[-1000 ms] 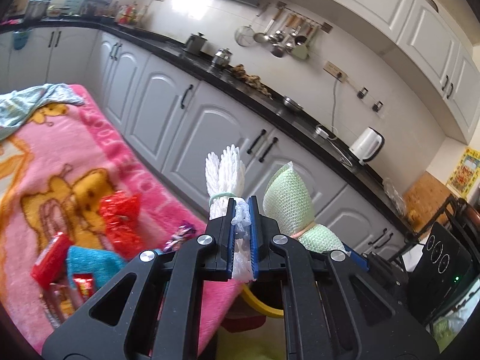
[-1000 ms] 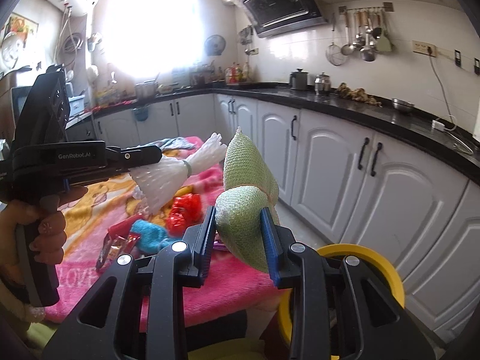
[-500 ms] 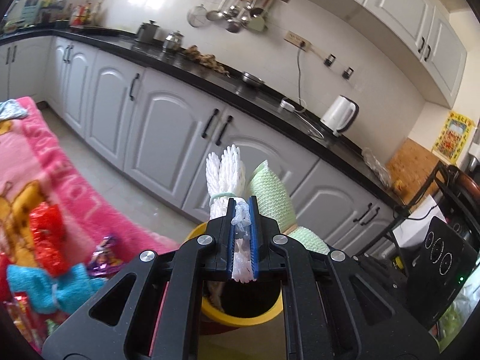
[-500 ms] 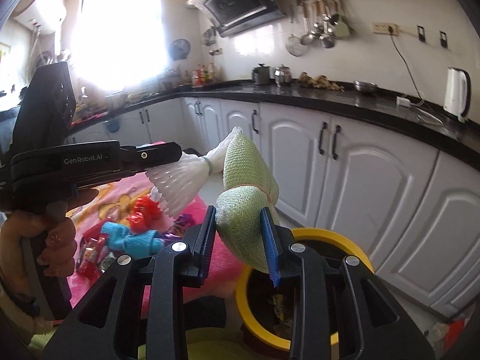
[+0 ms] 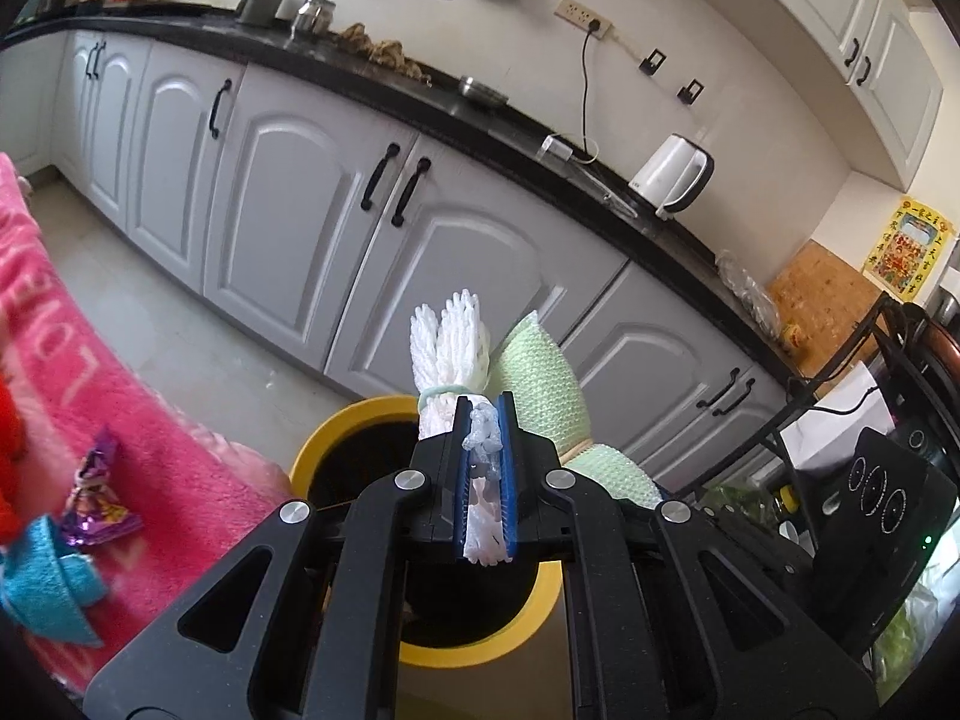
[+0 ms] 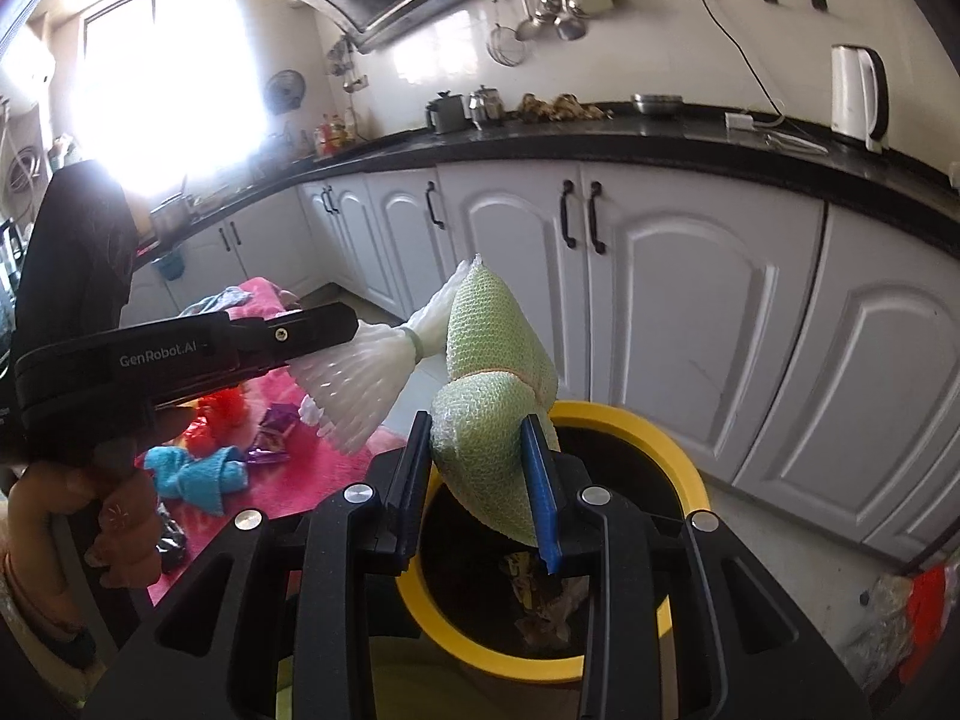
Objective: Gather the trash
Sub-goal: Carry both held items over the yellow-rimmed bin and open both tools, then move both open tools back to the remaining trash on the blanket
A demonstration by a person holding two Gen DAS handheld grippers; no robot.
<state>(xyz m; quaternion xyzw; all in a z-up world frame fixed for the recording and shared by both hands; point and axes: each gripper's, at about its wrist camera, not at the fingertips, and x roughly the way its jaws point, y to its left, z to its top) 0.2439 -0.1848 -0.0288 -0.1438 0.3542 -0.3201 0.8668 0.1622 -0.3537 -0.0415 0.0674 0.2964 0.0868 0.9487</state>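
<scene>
My left gripper (image 5: pixel 483 420) is shut on a white foam net bundle (image 5: pixel 447 348) tied with a green band. My right gripper (image 6: pixel 480 462) is shut on a green foam net wrap (image 6: pixel 492 360), also seen in the left wrist view (image 5: pixel 543 384). Both pieces hang over a yellow-rimmed trash bin (image 6: pixel 678 450), whose rim also shows below my left gripper (image 5: pixel 336 426). Crumpled wrappers (image 6: pixel 540 594) lie inside the bin. The left gripper (image 6: pixel 336 330) holds the white bundle (image 6: pixel 360 384) just left of the green wrap.
A pink blanket (image 5: pixel 90 396) lies to the left with a purple candy wrapper (image 5: pixel 96 498), a blue foam net (image 6: pixel 198 474) and red trash (image 6: pixel 222 414). White kitchen cabinets (image 6: pixel 690 300) stand behind the bin. A black wire rack (image 5: pixel 840 372) is at the right.
Both grippers have swung right, away from the pink blanket, carrying their foam nets until they sit over the yellow bin. Neither grip has changed.
</scene>
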